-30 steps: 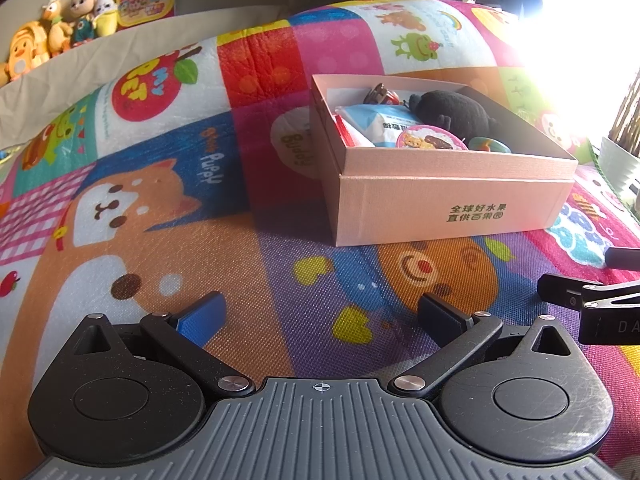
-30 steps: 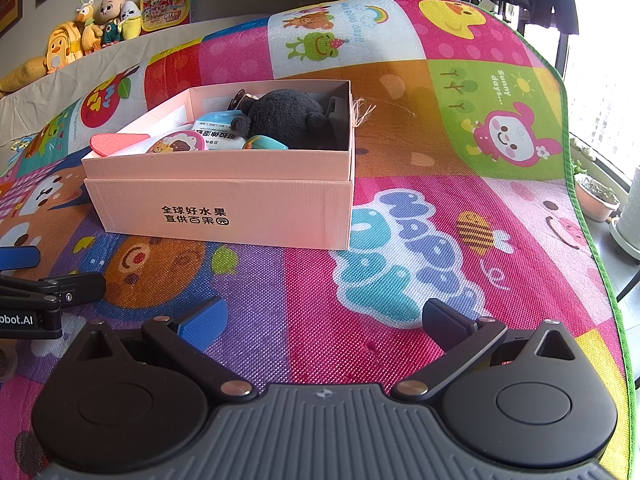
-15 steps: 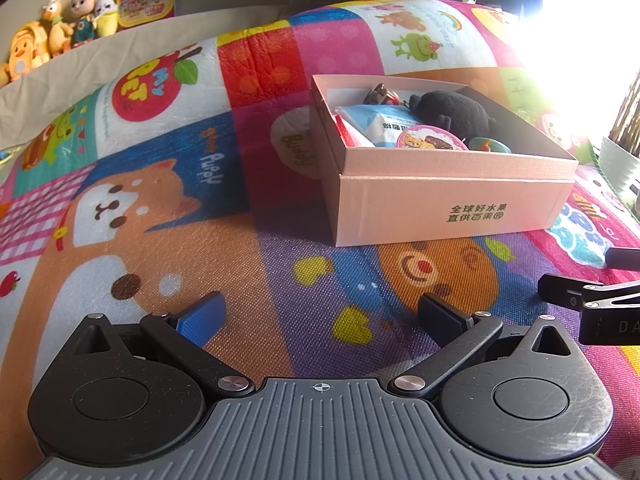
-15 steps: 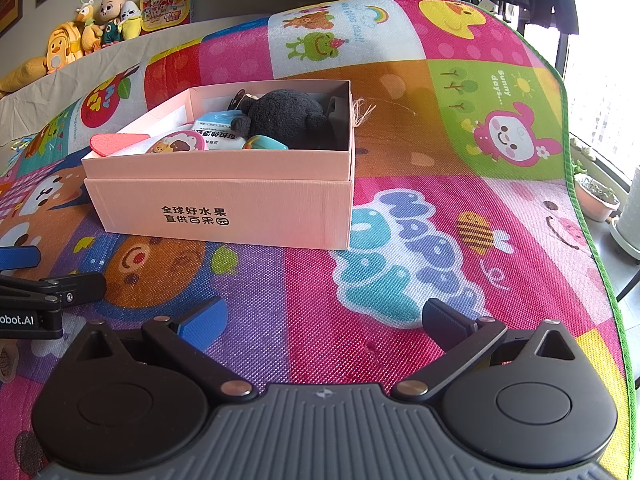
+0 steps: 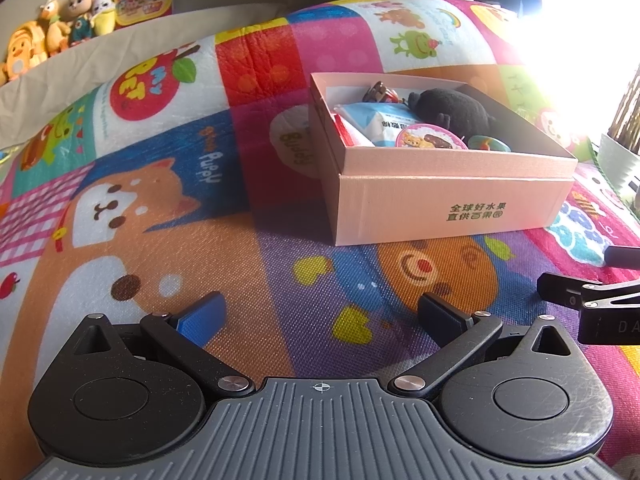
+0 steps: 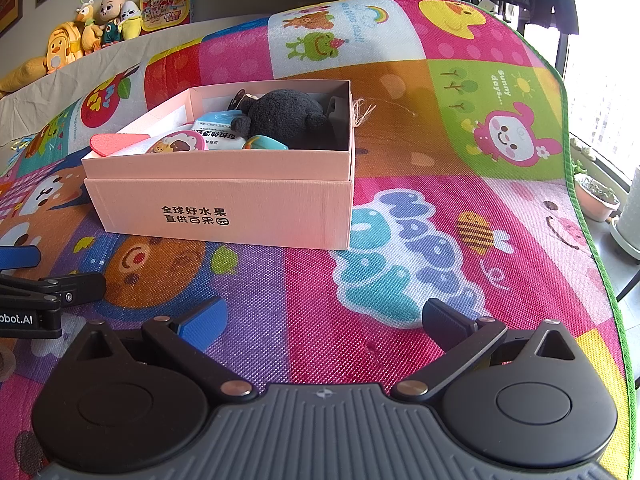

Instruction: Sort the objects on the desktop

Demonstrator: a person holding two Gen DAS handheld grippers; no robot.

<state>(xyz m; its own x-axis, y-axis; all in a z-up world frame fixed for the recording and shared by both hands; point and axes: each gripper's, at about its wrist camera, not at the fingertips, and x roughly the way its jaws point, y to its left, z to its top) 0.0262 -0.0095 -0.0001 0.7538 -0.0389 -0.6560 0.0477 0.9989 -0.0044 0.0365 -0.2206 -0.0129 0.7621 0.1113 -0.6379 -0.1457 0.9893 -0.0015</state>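
Both claws, left claw (image 5: 320, 314) and right claw (image 6: 322, 320), hover spread wide, gripping nothing.

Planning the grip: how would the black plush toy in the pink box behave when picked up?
The black plush toy looks fuzzy and soft, so it would probably squash between fingers and feel light. Its stubby limbs may flop. It lies among other items in the pink box, so lifting could drag neighbours.

We see only part of what lies in the box (image 6: 224, 200): its near wall hides the lower halves of the black plush (image 6: 286, 118) and the packet (image 5: 384, 124). Window glare (image 5: 580, 40) washes out the mat's (image 5: 280, 240) far right corner. The other gripper (image 5: 592, 304) is cut off by the edge.
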